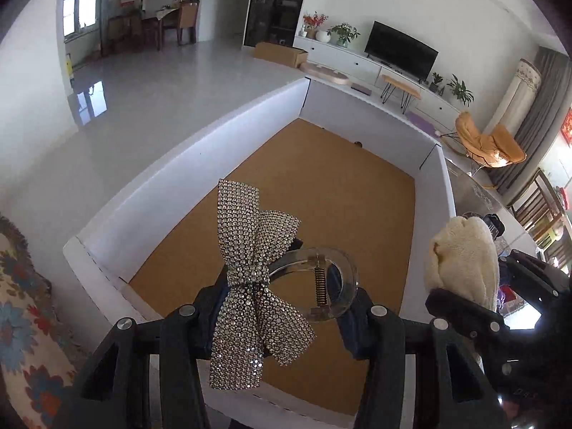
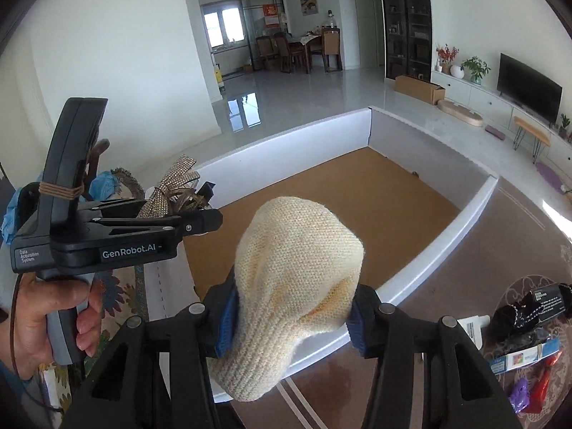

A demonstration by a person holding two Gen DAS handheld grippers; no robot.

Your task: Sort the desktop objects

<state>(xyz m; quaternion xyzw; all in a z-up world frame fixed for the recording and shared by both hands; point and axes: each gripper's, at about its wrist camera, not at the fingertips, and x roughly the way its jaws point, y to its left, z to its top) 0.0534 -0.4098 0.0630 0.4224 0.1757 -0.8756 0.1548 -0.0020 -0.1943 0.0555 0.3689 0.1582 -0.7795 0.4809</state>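
A rhinestone bow hair clip (image 1: 255, 279) with a clear claw hangs between the fingers of my left gripper (image 1: 286, 316), which is shut on it above the white-walled box (image 1: 150, 196) with a brown floor. My right gripper (image 2: 291, 316) is shut on a cream knitted piece (image 2: 296, 279), held over the near wall of the same box (image 2: 286, 146). In the right wrist view the left gripper (image 2: 211, 211) shows at the left in a person's hand (image 2: 60, 318), the bow clip (image 2: 171, 186) sticking out of it. The knitted piece (image 1: 463, 257) also shows at the right of the left wrist view.
The box floor (image 1: 307, 214) is bare cork brown. Several small objects lie on the brown table at the right: a black packet (image 2: 536, 309), a blue-edged card (image 2: 525, 357), purple and red bits (image 2: 532, 389). A floral cloth (image 1: 25, 321) lies left of the box.
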